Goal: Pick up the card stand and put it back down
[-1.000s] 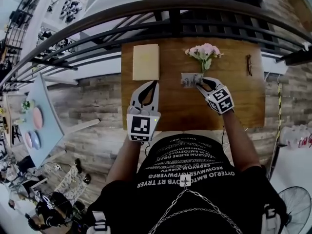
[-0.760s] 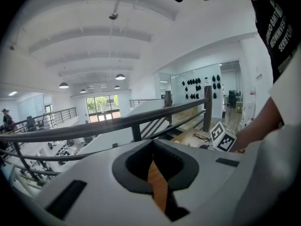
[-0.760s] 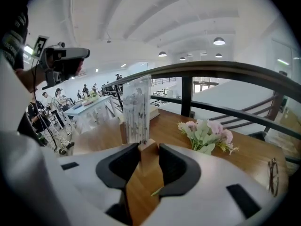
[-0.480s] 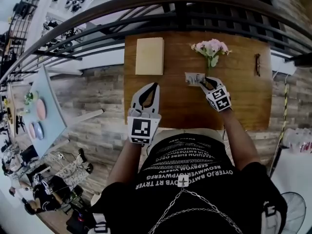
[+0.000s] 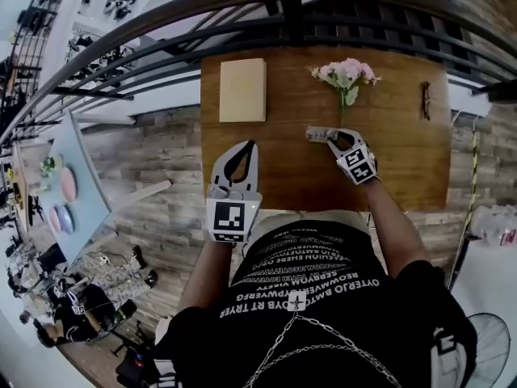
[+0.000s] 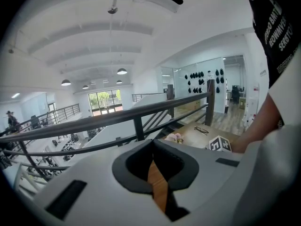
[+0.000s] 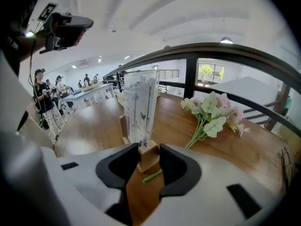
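Observation:
The card stand is a clear upright sheet holder on a small wooden block. It stands upright near the middle of the wooden table. My right gripper is shut on that block, one pad on each side, low over the table top. Whether the block touches the wood I cannot tell. My left gripper hovers over the table's near left part, fingertips together and nothing held.
A bunch of pink flowers lies just beyond the stand, close on its right in the right gripper view. A beige book lies at the far left, eyeglasses at the far right. A dark railing borders the table's far edge.
My right gripper has come down toward the table with the card stand still in it. The left gripper sank slightly and stays shut.

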`<control>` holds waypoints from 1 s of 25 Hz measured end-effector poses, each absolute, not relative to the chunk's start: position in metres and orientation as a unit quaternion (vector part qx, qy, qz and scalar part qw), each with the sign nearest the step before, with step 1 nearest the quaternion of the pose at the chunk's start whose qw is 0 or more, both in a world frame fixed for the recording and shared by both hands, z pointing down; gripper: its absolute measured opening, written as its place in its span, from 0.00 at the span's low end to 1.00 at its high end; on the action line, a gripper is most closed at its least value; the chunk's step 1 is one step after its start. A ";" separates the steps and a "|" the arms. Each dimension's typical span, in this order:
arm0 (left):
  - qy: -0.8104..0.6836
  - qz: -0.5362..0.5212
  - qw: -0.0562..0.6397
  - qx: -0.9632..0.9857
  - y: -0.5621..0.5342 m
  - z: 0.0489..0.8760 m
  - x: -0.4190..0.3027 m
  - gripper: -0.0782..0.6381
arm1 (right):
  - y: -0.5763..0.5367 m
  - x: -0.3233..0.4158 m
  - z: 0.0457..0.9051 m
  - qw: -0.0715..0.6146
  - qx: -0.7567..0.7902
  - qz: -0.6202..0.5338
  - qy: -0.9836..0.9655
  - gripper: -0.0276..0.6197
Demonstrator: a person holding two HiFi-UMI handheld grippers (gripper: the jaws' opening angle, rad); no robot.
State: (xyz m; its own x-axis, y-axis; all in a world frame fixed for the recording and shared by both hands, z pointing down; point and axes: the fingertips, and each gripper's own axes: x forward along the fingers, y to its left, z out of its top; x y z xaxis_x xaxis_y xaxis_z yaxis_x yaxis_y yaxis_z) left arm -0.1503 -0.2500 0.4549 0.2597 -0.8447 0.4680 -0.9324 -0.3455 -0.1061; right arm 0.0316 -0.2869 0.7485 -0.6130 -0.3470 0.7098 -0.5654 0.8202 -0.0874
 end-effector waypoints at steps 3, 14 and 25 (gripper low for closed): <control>-0.564 0.224 0.092 0.789 -0.248 0.453 -0.150 0.15 | -0.286 0.033 0.750 0.358 0.262 0.150 -0.884 0.28; -0.548 0.191 0.070 0.811 -0.227 0.433 -0.144 0.15 | -0.272 0.074 0.679 0.311 0.331 0.128 -0.882 0.37; -0.537 0.113 0.065 0.833 -0.195 0.397 -0.130 0.15 | -0.240 0.109 0.505 0.172 0.447 0.088 -0.873 0.07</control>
State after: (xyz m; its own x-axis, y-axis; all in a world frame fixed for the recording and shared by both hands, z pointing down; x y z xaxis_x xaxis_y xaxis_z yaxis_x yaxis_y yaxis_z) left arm -0.1304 -0.1953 0.3970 0.3977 -0.8807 0.2573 -0.9098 -0.4147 -0.0133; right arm 0.1086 -0.2399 0.5050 -0.5402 -0.7509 0.3798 -0.8117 0.5840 0.0000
